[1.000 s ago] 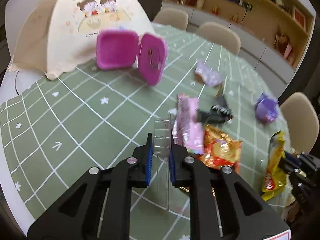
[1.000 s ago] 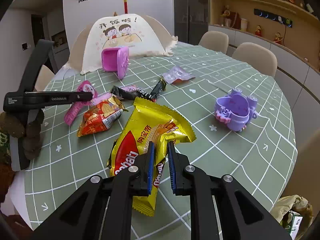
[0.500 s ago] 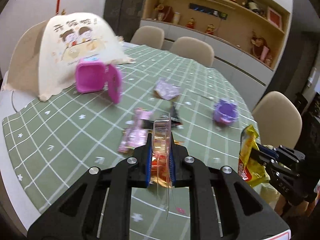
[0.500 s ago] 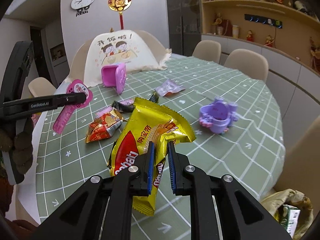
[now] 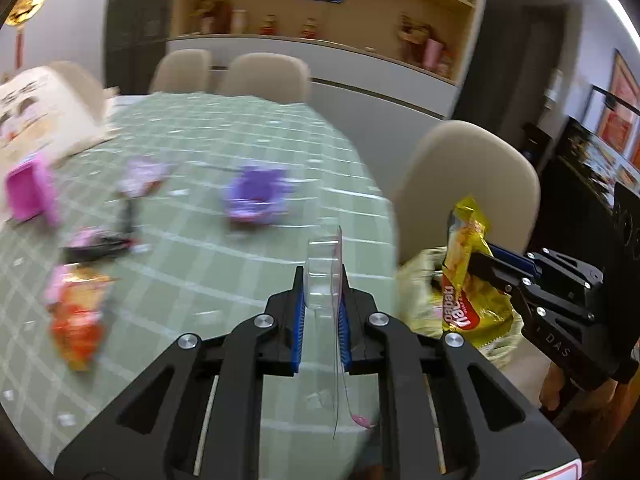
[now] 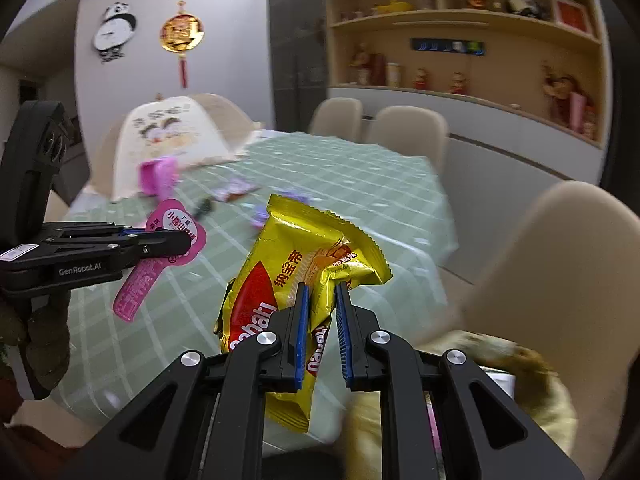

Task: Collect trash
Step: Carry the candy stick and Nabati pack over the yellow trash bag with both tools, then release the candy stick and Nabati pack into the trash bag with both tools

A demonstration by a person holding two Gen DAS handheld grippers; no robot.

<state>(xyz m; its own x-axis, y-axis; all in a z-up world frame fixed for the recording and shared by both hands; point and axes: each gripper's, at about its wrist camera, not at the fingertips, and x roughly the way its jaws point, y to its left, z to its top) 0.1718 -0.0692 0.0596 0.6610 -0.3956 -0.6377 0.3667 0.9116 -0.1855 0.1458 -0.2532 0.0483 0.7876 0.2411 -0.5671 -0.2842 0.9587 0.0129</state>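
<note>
My left gripper (image 5: pixel 322 280) is shut on a clear plastic package (image 5: pixel 325 268) with a pink backing card (image 6: pixel 168 236), held above the table's near edge. My right gripper (image 6: pixel 320 292) is shut on a yellow snack bag (image 6: pixel 296 280) and holds it over a yellowish trash bag (image 6: pixel 500 364) beside the table. In the left wrist view the snack bag (image 5: pixel 466 272) hangs above the trash bag (image 5: pixel 420 288) at the right, with the right gripper (image 5: pixel 476 258) behind it.
The green checked table (image 5: pixel 240 128) carries a purple toy (image 5: pixel 256 194), an orange wrapper (image 5: pixel 76 316), a dark wrapper (image 5: pixel 100 242), a magenta box (image 5: pixel 28 194) and a food cover (image 6: pixel 168 140). Beige chairs (image 5: pixel 464 184) stand around the table.
Both grippers have swung right and off the table toward the trash bag, each carrying its item. The view now faces the chair and the table's edge.
</note>
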